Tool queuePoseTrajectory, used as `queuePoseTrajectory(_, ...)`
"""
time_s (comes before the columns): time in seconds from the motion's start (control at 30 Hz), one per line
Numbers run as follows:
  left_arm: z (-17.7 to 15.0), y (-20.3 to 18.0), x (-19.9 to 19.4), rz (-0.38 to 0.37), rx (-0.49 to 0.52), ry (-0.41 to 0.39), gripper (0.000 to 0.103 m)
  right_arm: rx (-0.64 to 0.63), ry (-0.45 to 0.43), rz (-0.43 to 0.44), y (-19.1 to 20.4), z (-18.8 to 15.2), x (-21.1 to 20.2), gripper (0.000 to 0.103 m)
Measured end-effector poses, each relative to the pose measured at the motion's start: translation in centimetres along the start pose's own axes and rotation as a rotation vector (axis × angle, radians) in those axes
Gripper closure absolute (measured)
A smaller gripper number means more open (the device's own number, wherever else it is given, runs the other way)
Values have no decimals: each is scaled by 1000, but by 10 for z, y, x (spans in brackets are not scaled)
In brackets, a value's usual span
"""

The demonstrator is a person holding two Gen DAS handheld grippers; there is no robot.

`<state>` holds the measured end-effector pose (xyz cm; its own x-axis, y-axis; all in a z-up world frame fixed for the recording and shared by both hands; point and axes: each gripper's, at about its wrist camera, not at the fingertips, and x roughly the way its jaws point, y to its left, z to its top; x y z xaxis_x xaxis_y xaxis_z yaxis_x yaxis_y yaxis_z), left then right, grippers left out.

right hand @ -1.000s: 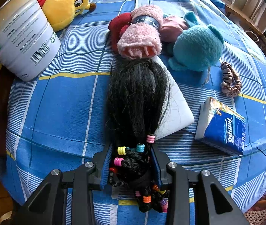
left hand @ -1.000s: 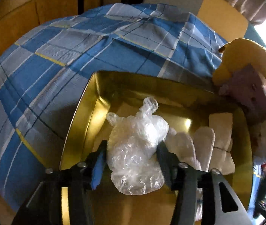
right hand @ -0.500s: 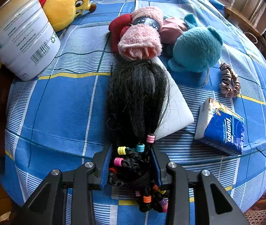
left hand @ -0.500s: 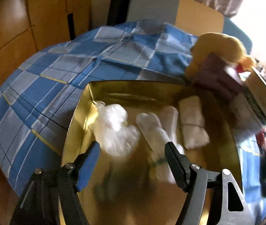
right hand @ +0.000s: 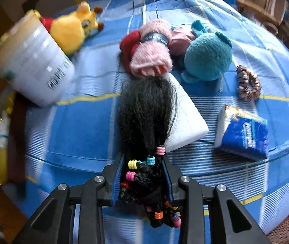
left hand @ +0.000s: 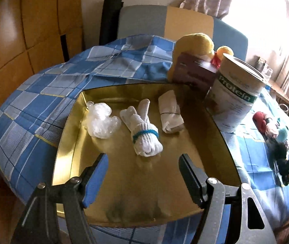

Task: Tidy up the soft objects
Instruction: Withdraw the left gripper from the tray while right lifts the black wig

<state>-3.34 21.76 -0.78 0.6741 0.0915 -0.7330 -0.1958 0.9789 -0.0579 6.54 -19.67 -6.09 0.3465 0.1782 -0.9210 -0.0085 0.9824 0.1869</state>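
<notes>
A gold tray point(left hand: 164, 195) lies on the blue checked cloth. In it lie a crumpled clear plastic bag point(left hand: 101, 122), a rolled white sock with a blue band point(left hand: 144, 134) and a second white roll point(left hand: 169, 113). My left gripper point(left hand: 143, 174) is open and empty above the tray's near part. My right gripper point(right hand: 142, 174) is shut on a black hair bundle with coloured beads point(right hand: 146, 118). The hair hangs forward over a white pad point(right hand: 185, 122).
A protein can point(left hand: 236, 93) point(right hand: 32, 69), a yellow plush point(right hand: 71, 30) and a brown box point(left hand: 193, 71) stand by the tray. Pink and red yarn rolls point(right hand: 150, 50), a teal plush point(right hand: 207, 57), a scrunchie point(right hand: 248, 83) and a tissue pack point(right hand: 244, 134) lie on the cloth.
My left gripper opened, let go of the plastic bag in the tray's left part, and drew back. My right gripper has begun moving, still gripping the hair.
</notes>
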Motion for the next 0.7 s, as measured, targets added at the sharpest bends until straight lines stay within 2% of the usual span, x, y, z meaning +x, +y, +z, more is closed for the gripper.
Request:
queuePoseTrajectory(0.17,-6,-1,-3,-6,12,3,31,121,-42,137,-16,9,-22,70)
queuePoseTrajectory(0.27,-9,-1,-4,-10,14,2,31,148,-83,160,-18,20,-38,70)
queuePoseTrajectory(0.5,-14,-1,-3,-26,14,10,31,126,-155,84,-5,64,-64,70)
queuePoseTrajectory(0.7,-14,1,-1,-30,9,13,31,70,-191,-21,20,128,-67,70)
